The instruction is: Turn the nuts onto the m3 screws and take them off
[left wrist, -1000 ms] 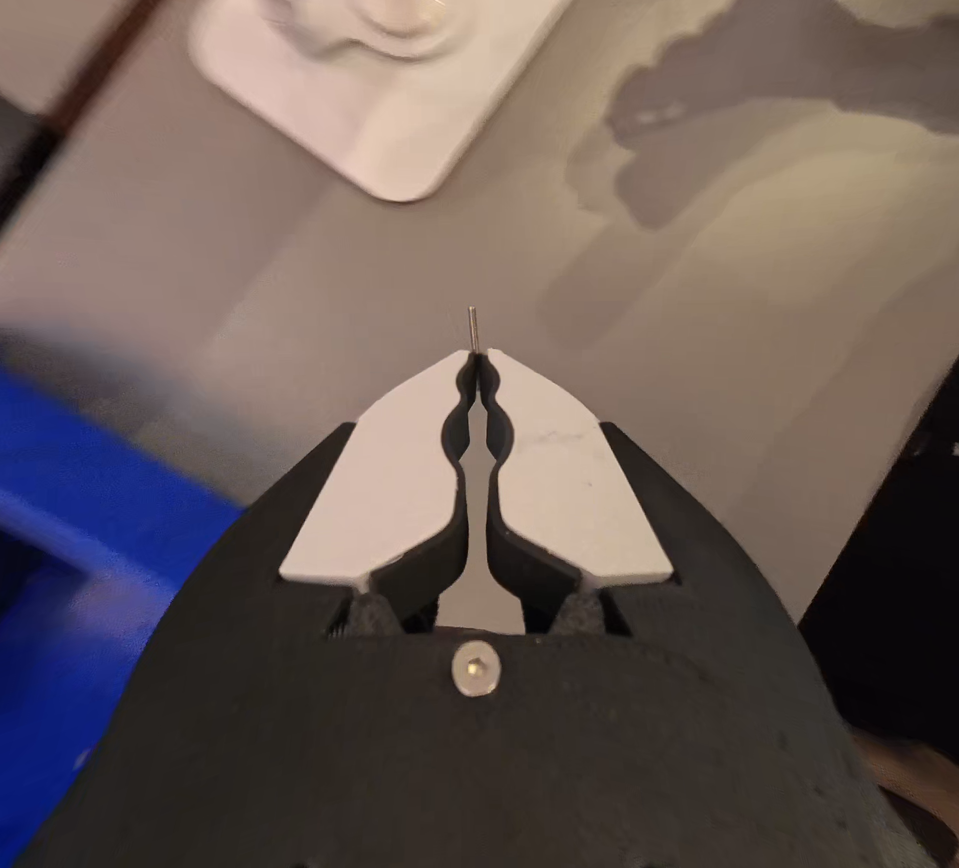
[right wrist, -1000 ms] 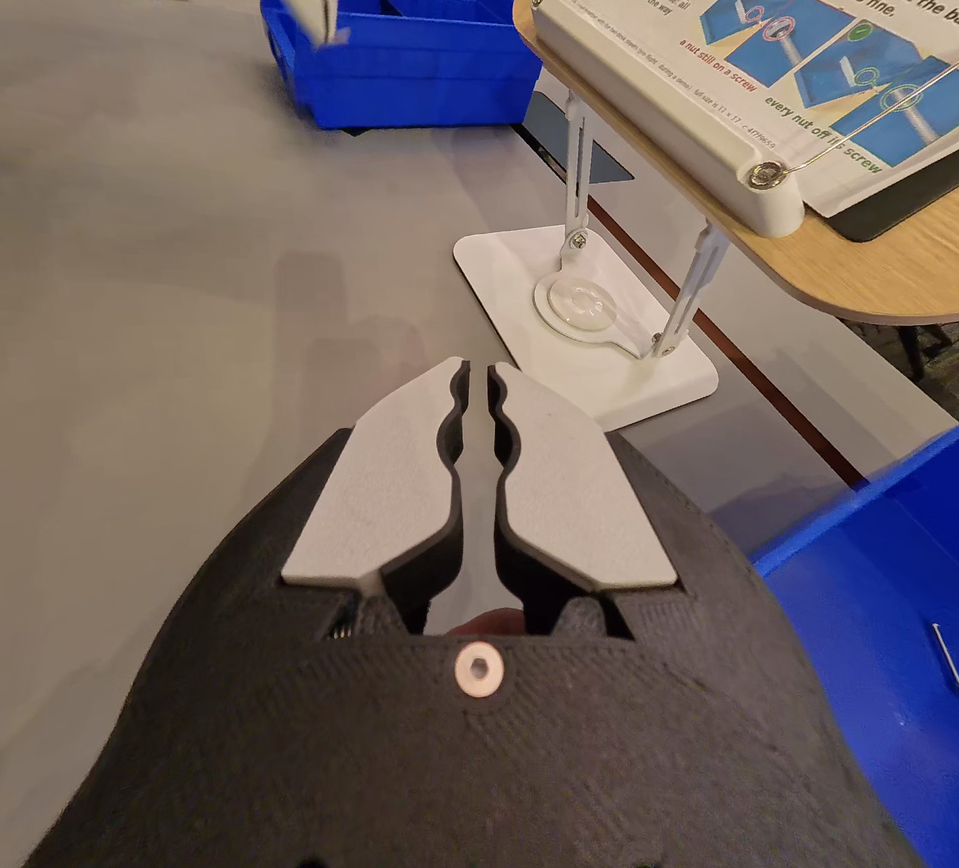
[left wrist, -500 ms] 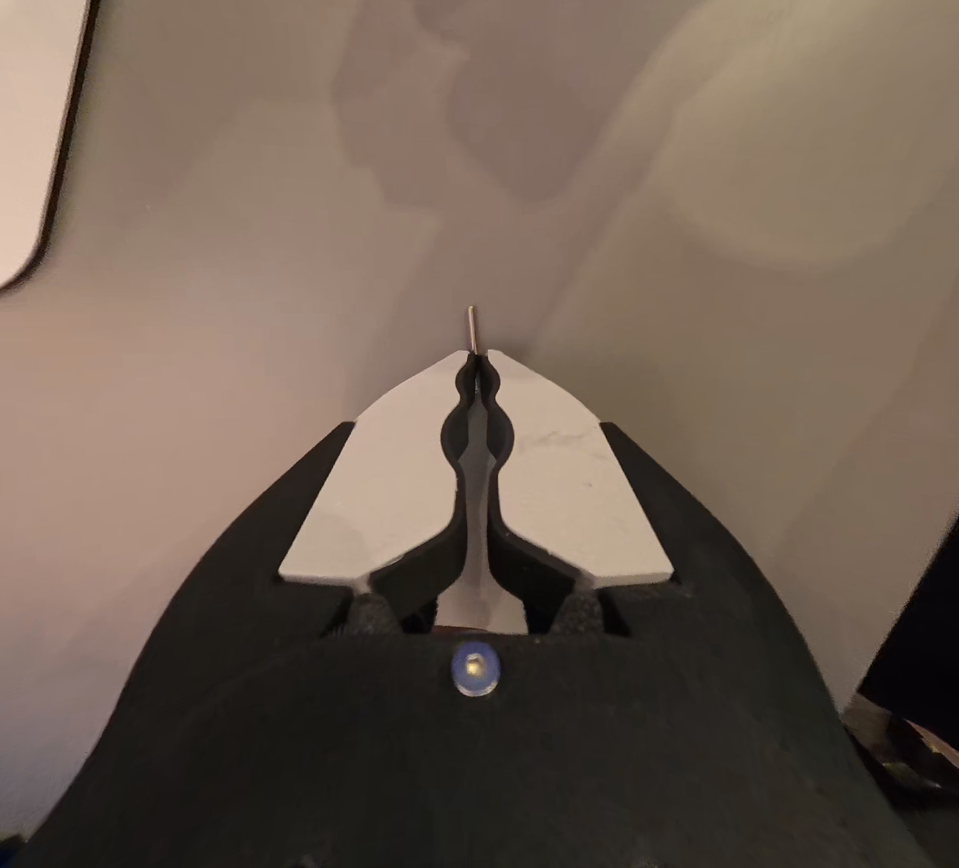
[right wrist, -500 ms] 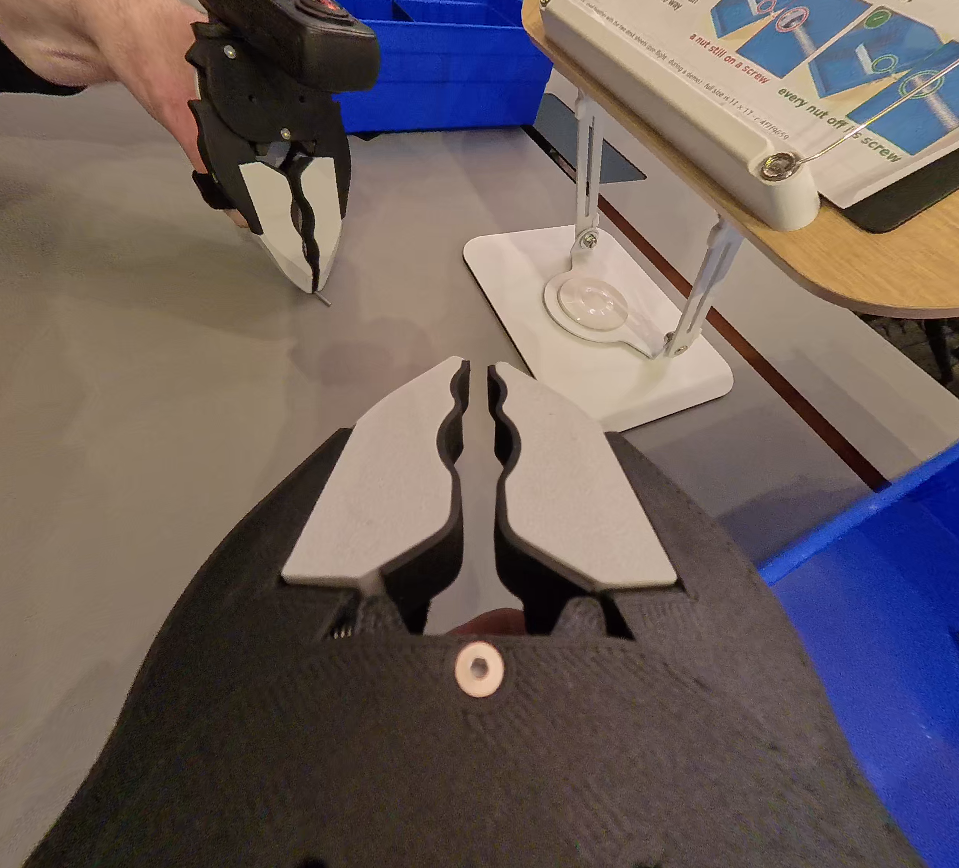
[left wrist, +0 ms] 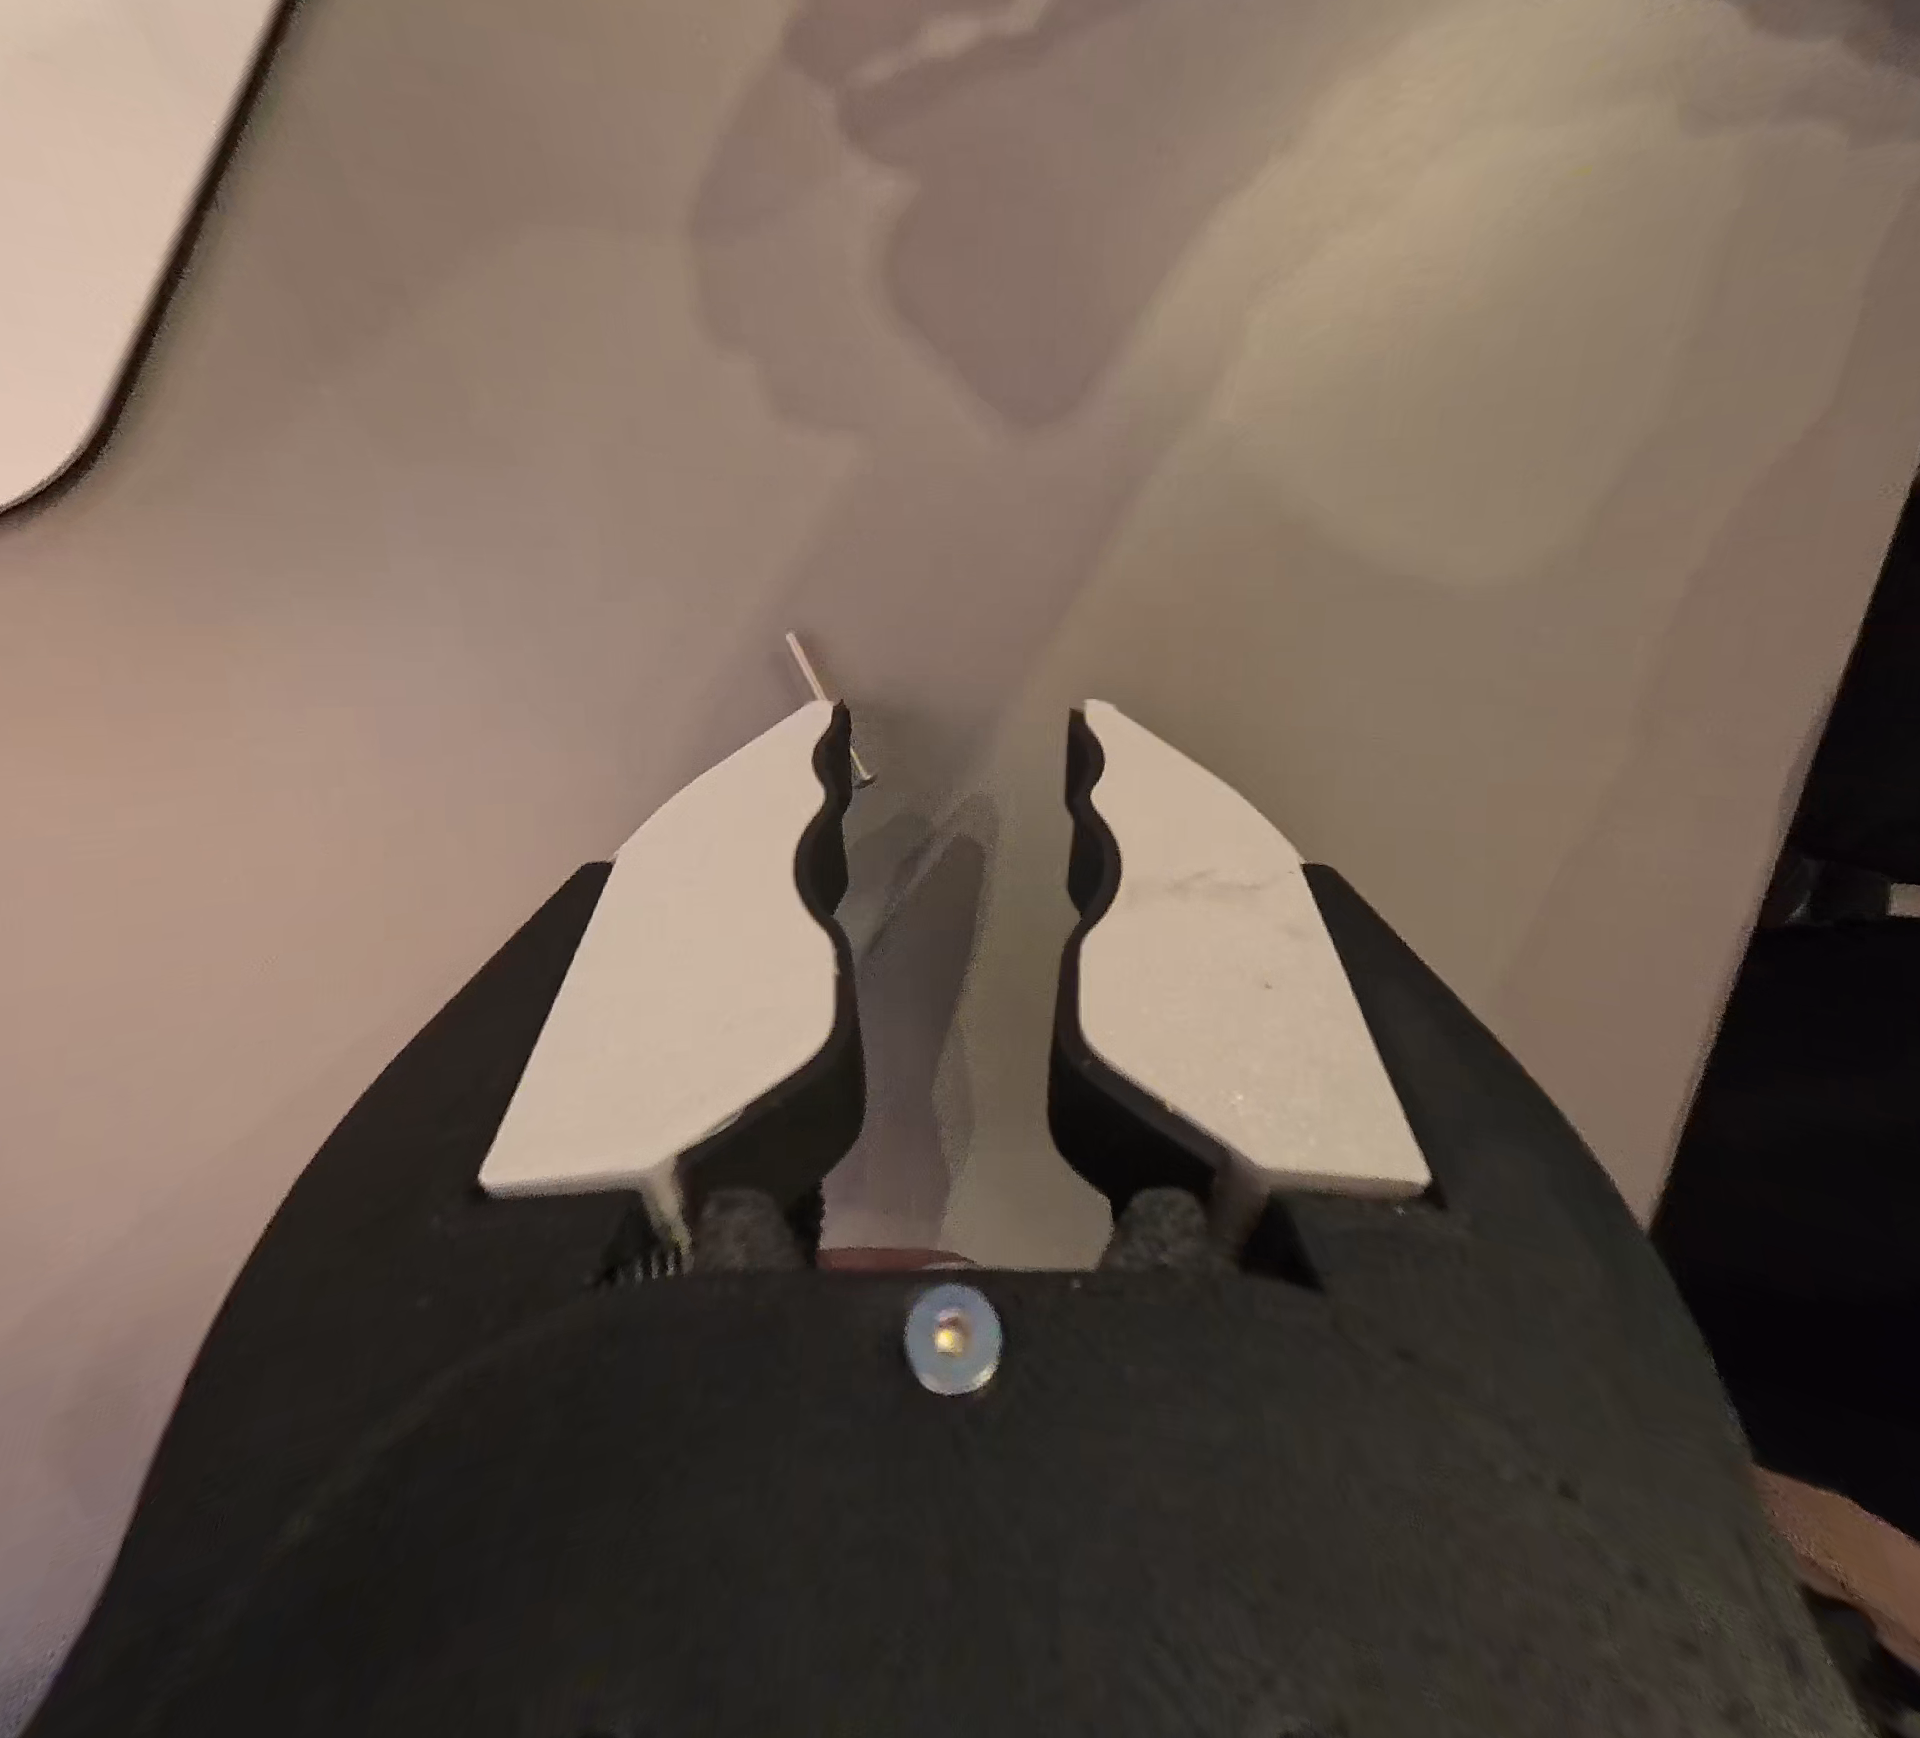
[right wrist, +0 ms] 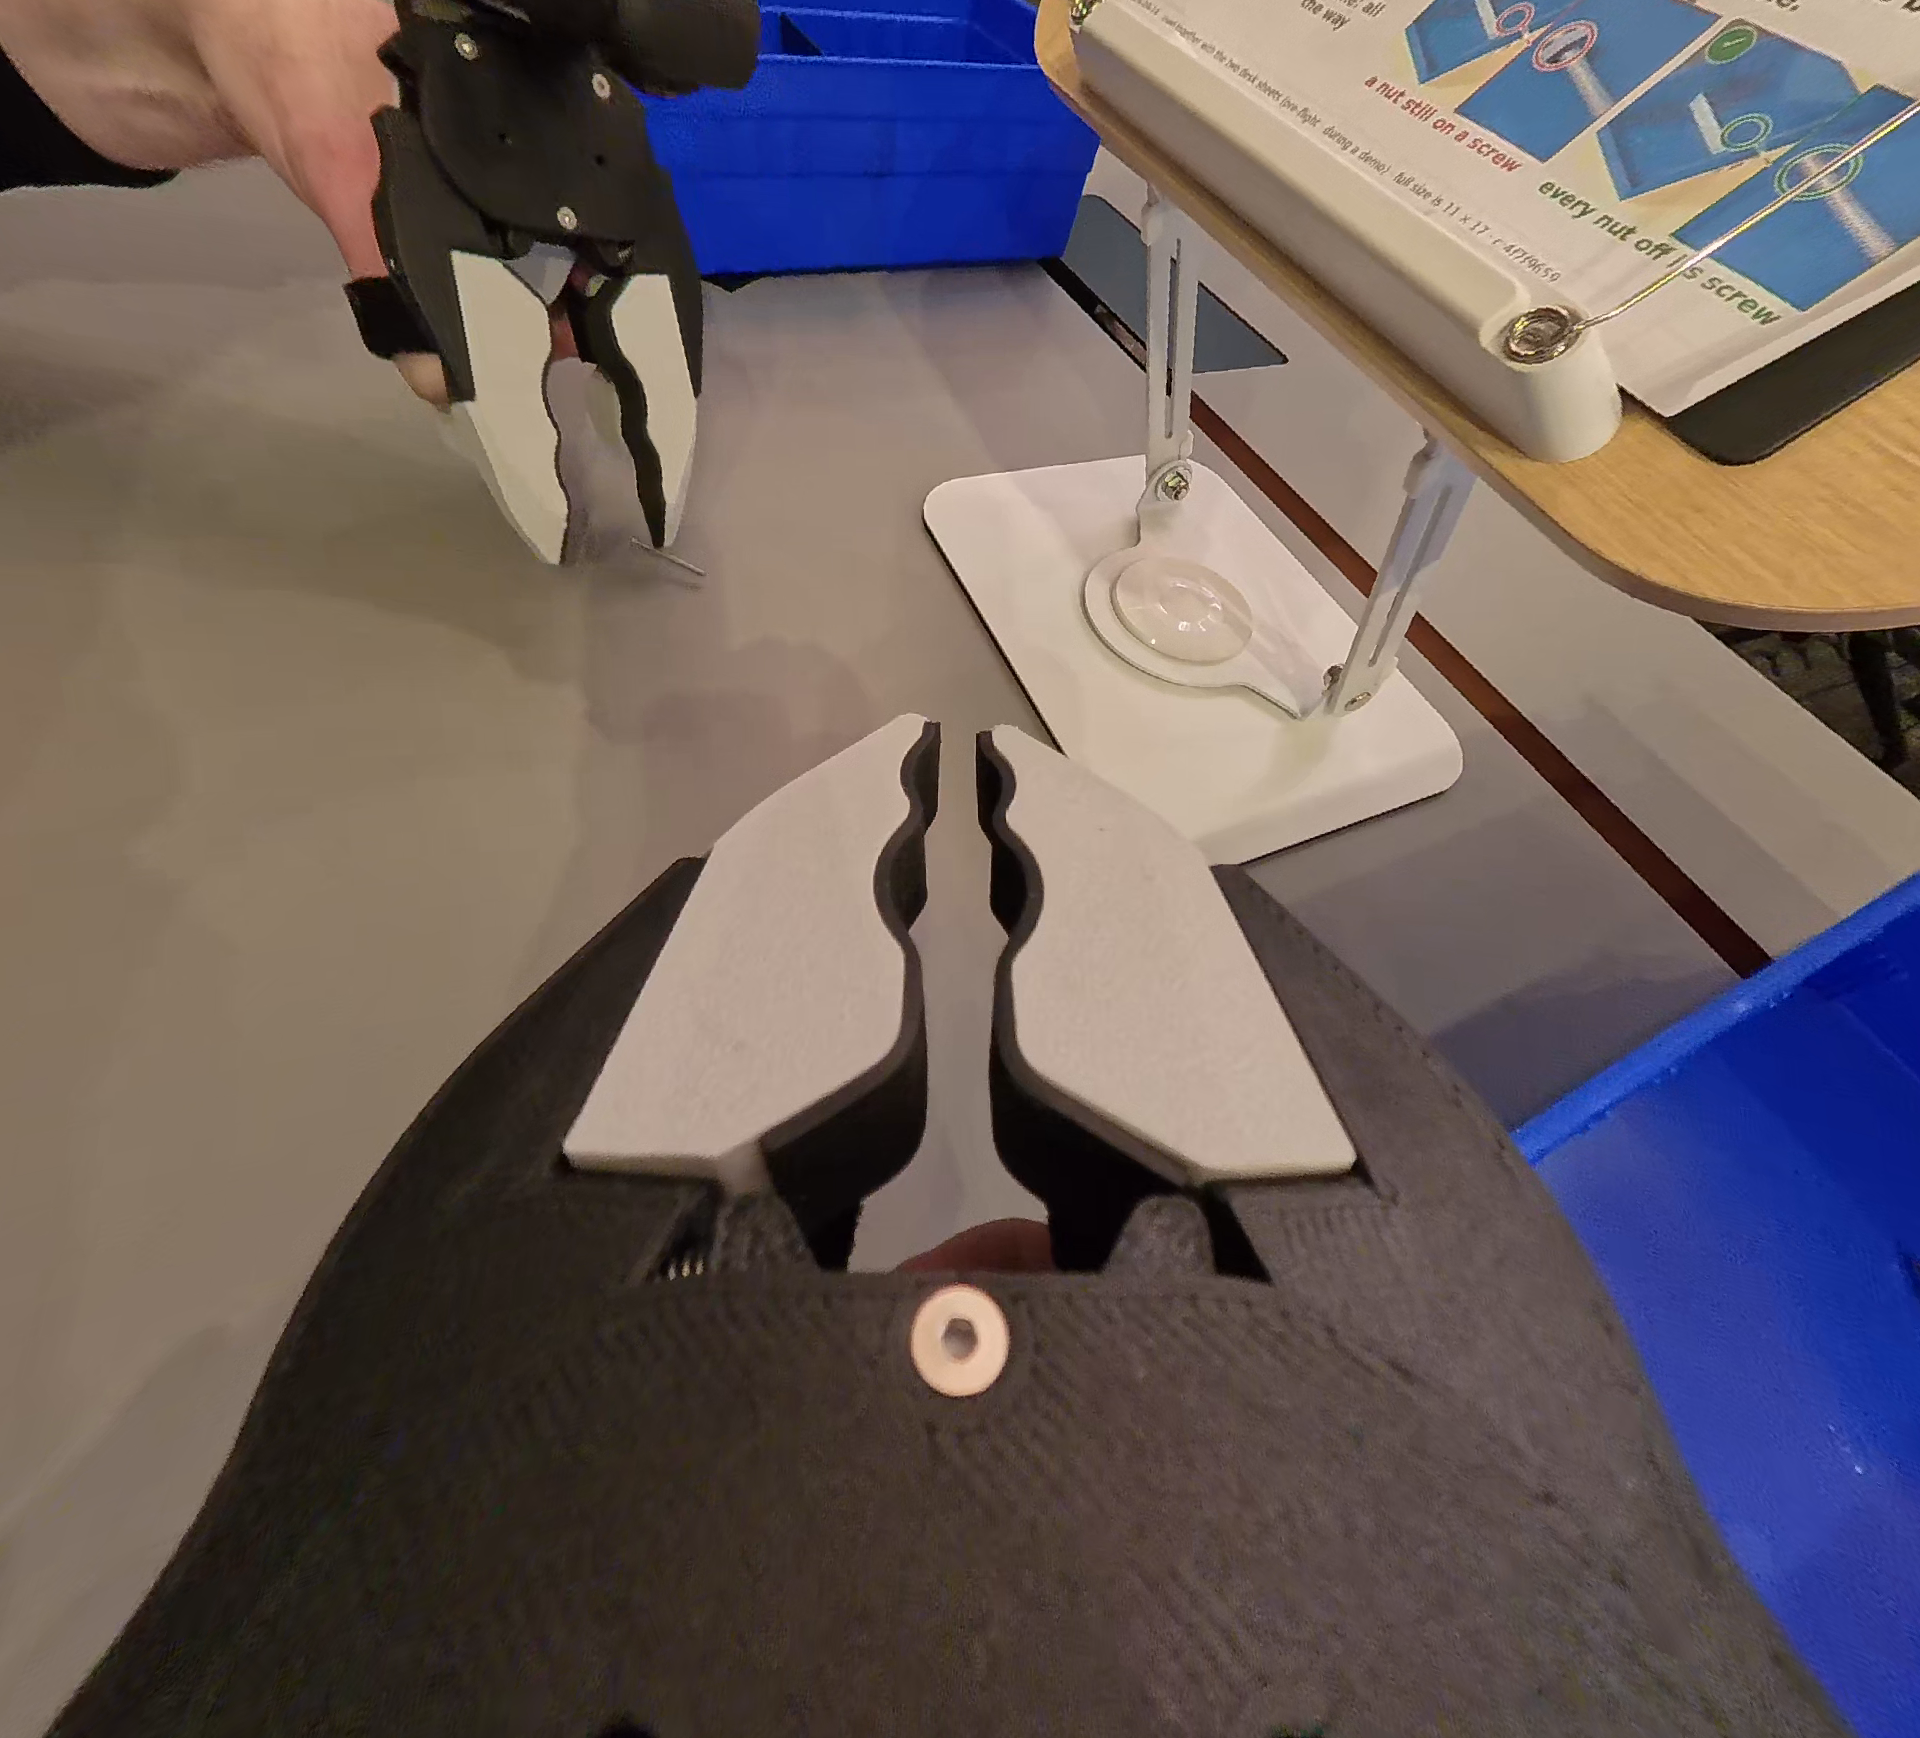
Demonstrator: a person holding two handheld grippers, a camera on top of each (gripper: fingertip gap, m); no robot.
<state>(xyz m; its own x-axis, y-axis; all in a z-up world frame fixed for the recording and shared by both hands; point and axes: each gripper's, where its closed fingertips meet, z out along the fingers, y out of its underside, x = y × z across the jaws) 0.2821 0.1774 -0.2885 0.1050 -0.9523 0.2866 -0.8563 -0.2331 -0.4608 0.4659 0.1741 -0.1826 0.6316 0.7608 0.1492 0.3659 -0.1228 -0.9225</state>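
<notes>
Grey matte table [right wrist: 260, 857], smooth and flat. Left gripper [left wrist: 951, 722] w/ jaws spread, nothing pinched; right gripper [right wrist: 956, 738] nearly pressed together, narrow gap, empty. Both have white wavy-edged pads on black textured plastic. Thin steel screw [left wrist: 826, 706] lies on the table touching the left tip. Risk: it's round and slick, prob rolls off or gets nudged away as the jaws lift. No nuts seen.

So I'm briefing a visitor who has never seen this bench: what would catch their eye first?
Probably the left tool, held in a hand, open with its tips down at the grey table by a thin screw. Next, the blue bin at the back and the white stand carrying an instruction sheet at right.
</notes>
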